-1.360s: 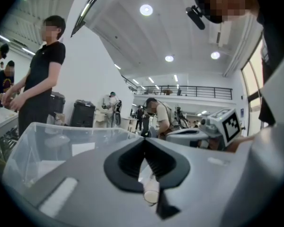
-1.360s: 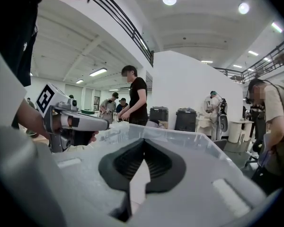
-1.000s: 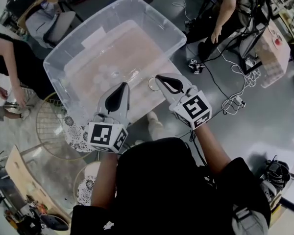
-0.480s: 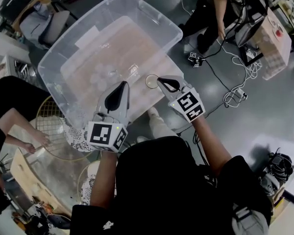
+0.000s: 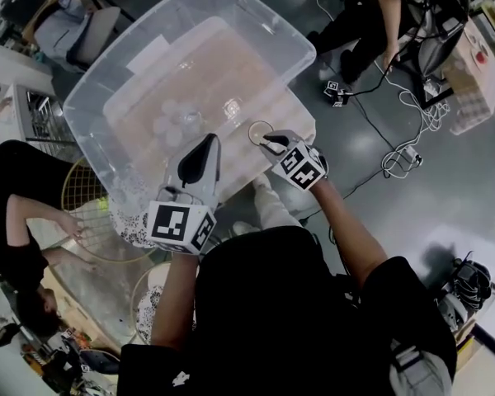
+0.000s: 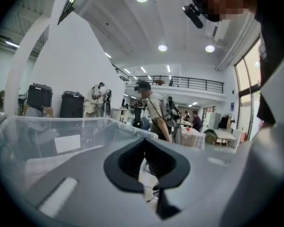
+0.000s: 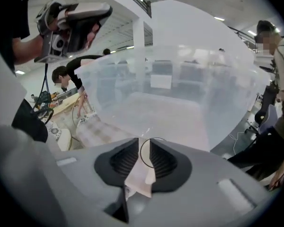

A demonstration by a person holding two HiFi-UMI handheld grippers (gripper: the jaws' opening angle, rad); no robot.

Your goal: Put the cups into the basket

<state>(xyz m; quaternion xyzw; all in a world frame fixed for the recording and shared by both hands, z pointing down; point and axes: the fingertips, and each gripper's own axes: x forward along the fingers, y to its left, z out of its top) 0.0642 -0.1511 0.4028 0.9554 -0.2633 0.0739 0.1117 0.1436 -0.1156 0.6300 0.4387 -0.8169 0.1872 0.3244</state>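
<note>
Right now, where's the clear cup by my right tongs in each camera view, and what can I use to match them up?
Head view: the clear cup is at centre, by the bin's near wall, at the right tongs, whose jaws have just been opening.
Right gripper view: the cup's rim shows between the jaws, low centre.
Left gripper view: I cannot find it.
Shared landmark: the clear plastic bin.

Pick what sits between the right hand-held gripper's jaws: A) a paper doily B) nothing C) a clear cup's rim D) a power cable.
C: the right gripper view shows the round rim of a clear cup between the jaws of the right hand-held gripper, which have just been opening.
</note>
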